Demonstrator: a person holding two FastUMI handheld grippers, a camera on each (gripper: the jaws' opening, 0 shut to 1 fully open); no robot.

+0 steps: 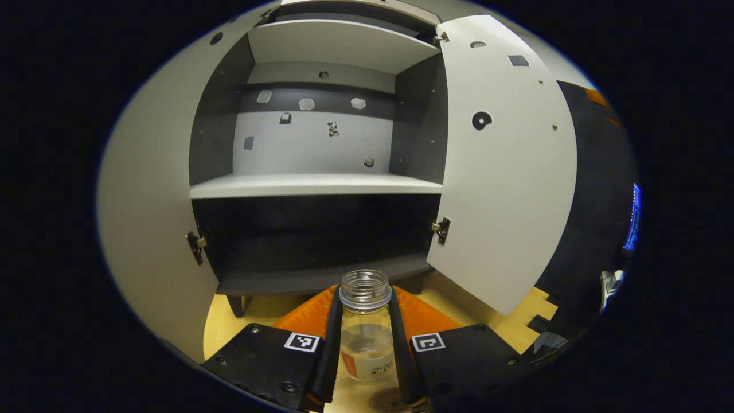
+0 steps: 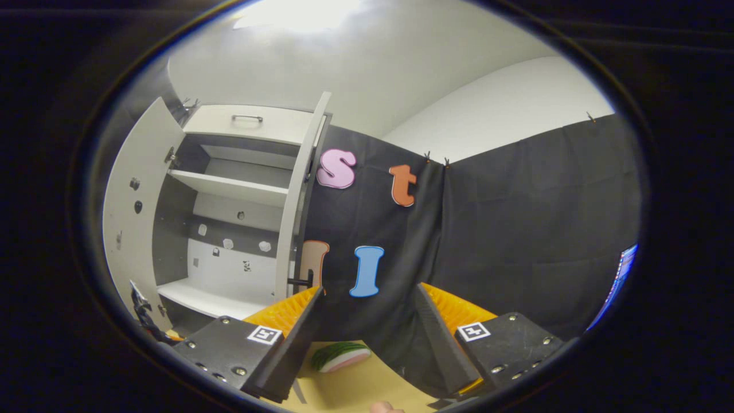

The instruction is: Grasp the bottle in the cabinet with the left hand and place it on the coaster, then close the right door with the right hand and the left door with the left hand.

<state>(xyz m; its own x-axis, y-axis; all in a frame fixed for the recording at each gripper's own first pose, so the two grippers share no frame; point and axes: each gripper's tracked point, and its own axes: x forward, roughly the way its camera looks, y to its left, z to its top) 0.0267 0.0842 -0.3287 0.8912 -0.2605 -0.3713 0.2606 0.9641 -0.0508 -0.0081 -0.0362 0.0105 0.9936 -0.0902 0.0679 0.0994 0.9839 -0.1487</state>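
While both doors stand open, the cabinet (image 1: pixel 321 183) holds bare shelves. Clamped between the left gripper (image 1: pixel 367 344) fingers, the bottle (image 1: pixel 367 327) is clear, capless, partly filled with clear liquid, above the coaster (image 1: pixel 385 398); its label is unreadable. Across the booth, the right gripper (image 2: pixel 367 344) gapes wide.

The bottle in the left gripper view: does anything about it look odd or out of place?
The bottle has no cap: its threaded neck is open. It stands upright between the fingers of the left claw, with clear liquid low inside and no spill visible. Both cabinet doors are open, as the task expects.
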